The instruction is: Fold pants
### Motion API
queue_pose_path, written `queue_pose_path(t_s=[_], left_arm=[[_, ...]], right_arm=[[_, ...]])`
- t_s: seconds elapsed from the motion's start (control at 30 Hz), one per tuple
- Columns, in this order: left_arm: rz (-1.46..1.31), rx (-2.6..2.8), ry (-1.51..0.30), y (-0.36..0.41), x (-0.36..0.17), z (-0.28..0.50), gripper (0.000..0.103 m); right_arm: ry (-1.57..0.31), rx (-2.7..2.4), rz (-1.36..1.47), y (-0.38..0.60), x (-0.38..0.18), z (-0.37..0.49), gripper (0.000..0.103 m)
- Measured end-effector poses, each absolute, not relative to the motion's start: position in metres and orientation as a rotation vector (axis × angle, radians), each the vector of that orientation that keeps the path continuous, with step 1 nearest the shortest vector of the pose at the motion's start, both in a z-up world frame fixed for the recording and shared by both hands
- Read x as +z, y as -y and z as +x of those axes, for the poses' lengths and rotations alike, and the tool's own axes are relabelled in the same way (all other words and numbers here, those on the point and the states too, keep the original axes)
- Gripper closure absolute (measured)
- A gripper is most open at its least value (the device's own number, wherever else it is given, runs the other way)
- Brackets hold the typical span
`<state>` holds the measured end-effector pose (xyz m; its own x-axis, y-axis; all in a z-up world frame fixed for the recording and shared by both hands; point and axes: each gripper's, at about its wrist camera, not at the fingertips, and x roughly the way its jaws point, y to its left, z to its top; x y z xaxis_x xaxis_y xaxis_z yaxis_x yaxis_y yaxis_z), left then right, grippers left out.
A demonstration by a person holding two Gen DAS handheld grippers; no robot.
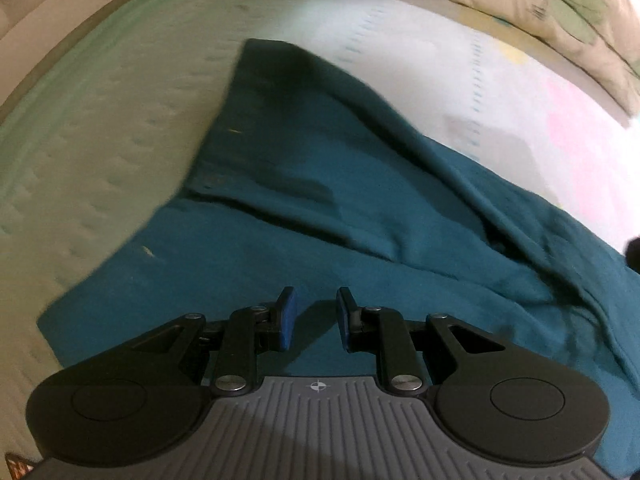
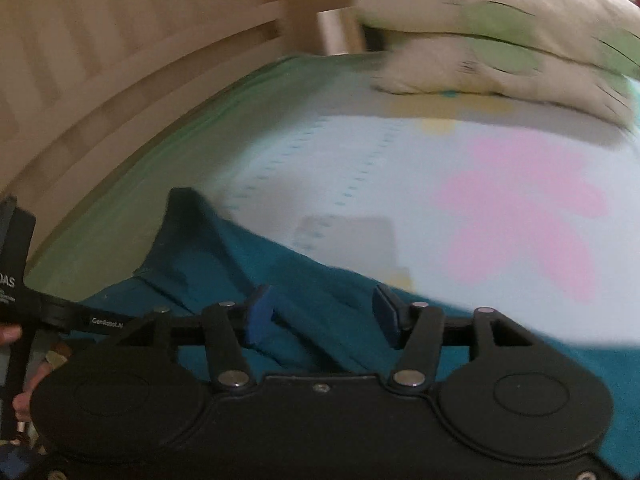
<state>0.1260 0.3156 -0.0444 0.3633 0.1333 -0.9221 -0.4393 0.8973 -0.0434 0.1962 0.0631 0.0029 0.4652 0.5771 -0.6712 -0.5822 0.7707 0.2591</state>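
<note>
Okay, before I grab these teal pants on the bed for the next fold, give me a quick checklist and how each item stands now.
1. Left gripper empty, pads apart over the pants: ok.
2. Right gripper open, nothing pinched: ok.
3. Pants lying flat: not ok, a raised ridge runs across them.
4. Bedsheet beyond the pants bare enough for folding: ok.
5. Pillows apart from the pants: ok.
6. Whole outline of the pants visible: cannot tell, edges run out of frame.
</note>
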Motion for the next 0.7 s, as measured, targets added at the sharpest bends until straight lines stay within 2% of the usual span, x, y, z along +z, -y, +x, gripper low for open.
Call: queue_pose_path(t_s=[0.2,0.43,0.5,0.57,0.7], left_arm=[[-0.390,0.415,-1.193,-0.362,-0.069,0.136,0.082],[-0.415,0.372,-1.170,-0.385,-0.070,0.138,0.082],[-0.426,0.364,-1.161,-0.388,-0.070,0.136,0.082],[-0.434,0.358,-1.146,-0.390,-0.068,0.134,0.082],[-0.508,0.345,-1.057,-0.383,-0.053,0.119,0.082]], right_arm=[[-0.782,0.788,-0.121,-0.138,-0.012,0.200,0.042],[-0.796,0.825,-0.312,-0.182,-0.040,0.199,0.044],[-0.801,0.800,-0.368,-0.190,-0.051,0.199,0.054],[-0.835,0.786,-0.398,-0.193,-0.060,0.202,0.092],[-0.840,0.783,-0.326,-0.181,-0.057,0.203,0.095]])
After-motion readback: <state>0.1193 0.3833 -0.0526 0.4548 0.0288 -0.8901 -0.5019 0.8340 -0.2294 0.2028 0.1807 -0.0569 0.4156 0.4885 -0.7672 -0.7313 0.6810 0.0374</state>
